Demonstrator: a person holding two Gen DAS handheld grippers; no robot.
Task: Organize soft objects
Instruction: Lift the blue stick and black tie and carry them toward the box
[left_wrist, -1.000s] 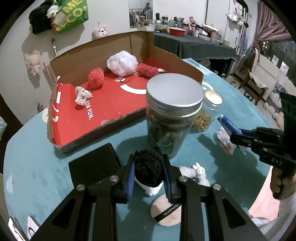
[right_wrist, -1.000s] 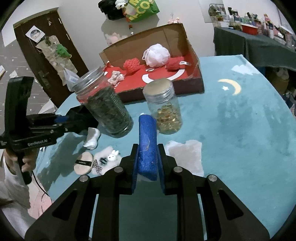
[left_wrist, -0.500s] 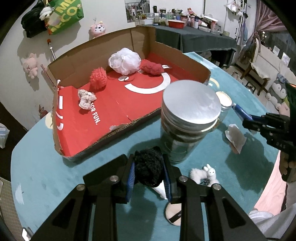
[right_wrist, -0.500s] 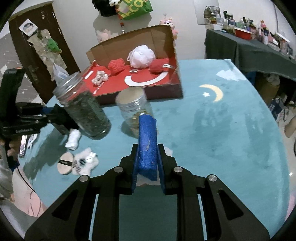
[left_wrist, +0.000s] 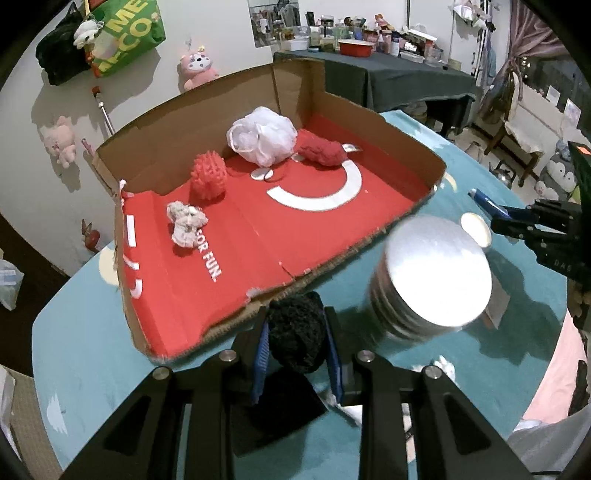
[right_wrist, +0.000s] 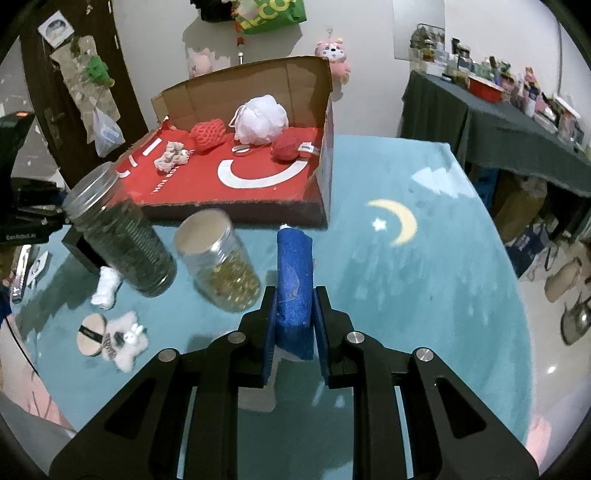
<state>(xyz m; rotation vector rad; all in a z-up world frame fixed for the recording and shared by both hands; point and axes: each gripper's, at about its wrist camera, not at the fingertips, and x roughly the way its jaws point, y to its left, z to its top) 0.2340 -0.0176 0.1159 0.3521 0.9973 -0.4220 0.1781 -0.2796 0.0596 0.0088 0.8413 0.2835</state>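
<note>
My left gripper is shut on a black fuzzy ball, held just over the near edge of the red cardboard box. My right gripper is shut on a blue sponge above the teal table, short of the box. Inside the box lie a white mesh puff, a red knobbly ball, a red fuzzy piece and a pale crumpled scrap. The right gripper with the sponge tip also shows at the left wrist view's right edge.
Two glass jars stand in front of the box: a dark-filled one and one with yellow beads. A white plush rabbit, a round powder puff and a white rolled cloth lie near the table's edge.
Both grippers have travelled toward the box with their loads still held. The box fills more of both views and the jars have slid right in the left wrist view.
</note>
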